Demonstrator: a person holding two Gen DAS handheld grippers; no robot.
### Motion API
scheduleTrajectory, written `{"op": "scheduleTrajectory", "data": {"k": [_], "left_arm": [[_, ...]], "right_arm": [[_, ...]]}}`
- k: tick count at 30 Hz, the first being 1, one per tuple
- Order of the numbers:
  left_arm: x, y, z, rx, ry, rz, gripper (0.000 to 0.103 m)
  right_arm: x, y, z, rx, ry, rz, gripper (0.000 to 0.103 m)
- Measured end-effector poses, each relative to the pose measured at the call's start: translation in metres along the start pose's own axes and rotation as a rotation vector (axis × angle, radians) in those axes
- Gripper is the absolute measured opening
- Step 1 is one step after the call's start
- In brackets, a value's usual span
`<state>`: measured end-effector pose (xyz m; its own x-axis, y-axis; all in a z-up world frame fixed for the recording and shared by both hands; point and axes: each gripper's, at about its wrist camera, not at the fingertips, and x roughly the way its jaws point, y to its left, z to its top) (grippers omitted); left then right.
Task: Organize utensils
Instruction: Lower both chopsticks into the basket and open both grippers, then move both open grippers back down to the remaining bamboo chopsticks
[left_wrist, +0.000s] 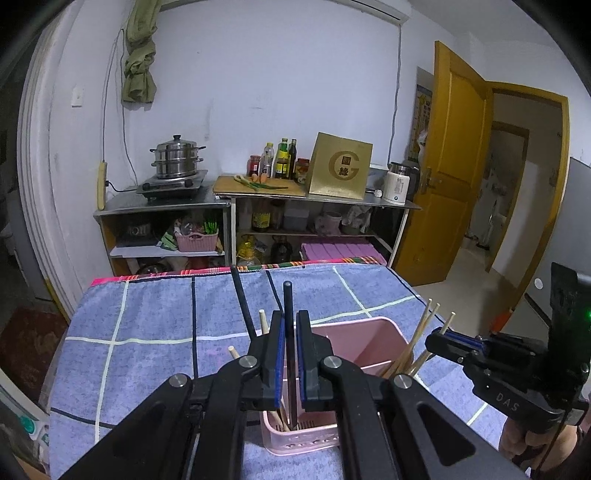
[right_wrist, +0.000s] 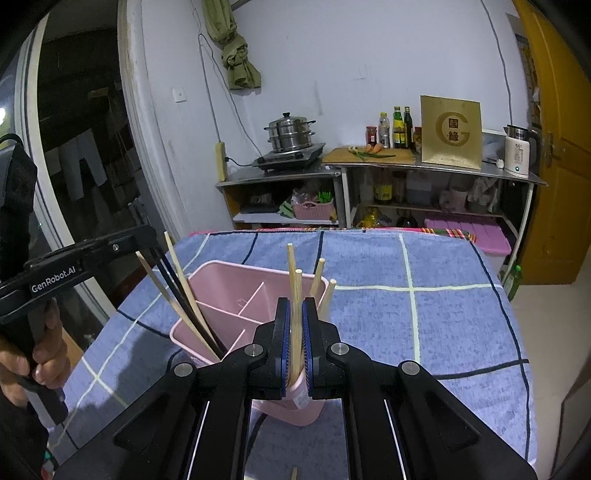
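A pink divided utensil holder (left_wrist: 360, 341) (right_wrist: 225, 291) stands on the blue checked cloth. My left gripper (left_wrist: 290, 325) is shut on a black chopstick (left_wrist: 288, 314), which stands upright with its lower end inside the holder's near compartment. Another black chopstick (left_wrist: 242, 301) and pale wooden ones (left_wrist: 263, 320) lean in that compartment. My right gripper (right_wrist: 296, 314) is shut on a wooden chopstick (right_wrist: 297, 291) over the holder's right end, where several wooden chopsticks (right_wrist: 317, 277) stand. In the right wrist view, the left gripper (right_wrist: 147, 240) reaches in from the left.
The cloth-covered table (left_wrist: 147, 321) (right_wrist: 443, 314) stretches ahead. Behind it stand steel shelves with a steamer pot (left_wrist: 177, 158), bottles (left_wrist: 282, 158) and a gold box (left_wrist: 340, 170). A yellow door (left_wrist: 454, 155) hangs open on the right. A hand (right_wrist: 22, 365) grips the left tool's handle.
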<state>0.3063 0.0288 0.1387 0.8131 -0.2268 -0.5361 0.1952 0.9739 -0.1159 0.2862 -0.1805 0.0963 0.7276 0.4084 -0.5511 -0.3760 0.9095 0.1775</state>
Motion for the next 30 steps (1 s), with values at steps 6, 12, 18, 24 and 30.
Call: {"op": "scheduleTrajectory", "data": {"k": [6,12,18,24,30], "left_arm": [[-0.015,0.0,-0.002,-0.002,-0.011,0.003,0.016],[-0.041,0.002,-0.011,-0.015,-0.04,0.015,0.017],[-0.078,-0.002,-0.037,-0.011,-0.074,0.026,0.021],[-0.101,-0.012,-0.073,-0.02,-0.073,0.03,0.021],[-0.114,-0.028,-0.116,-0.016,-0.045,0.031,0.021]], "right_arm": [[-0.016,0.001,-0.001,-0.01,-0.023,-0.005,0.015],[-0.037,0.001,-0.005,-0.007,-0.048,0.001,0.016],[-0.061,0.002,-0.023,0.001,-0.067,0.006,0.017],[-0.084,0.007,-0.054,-0.009,-0.072,0.012,0.018],[-0.102,0.016,-0.084,-0.036,-0.07,0.014,0.018]]}}
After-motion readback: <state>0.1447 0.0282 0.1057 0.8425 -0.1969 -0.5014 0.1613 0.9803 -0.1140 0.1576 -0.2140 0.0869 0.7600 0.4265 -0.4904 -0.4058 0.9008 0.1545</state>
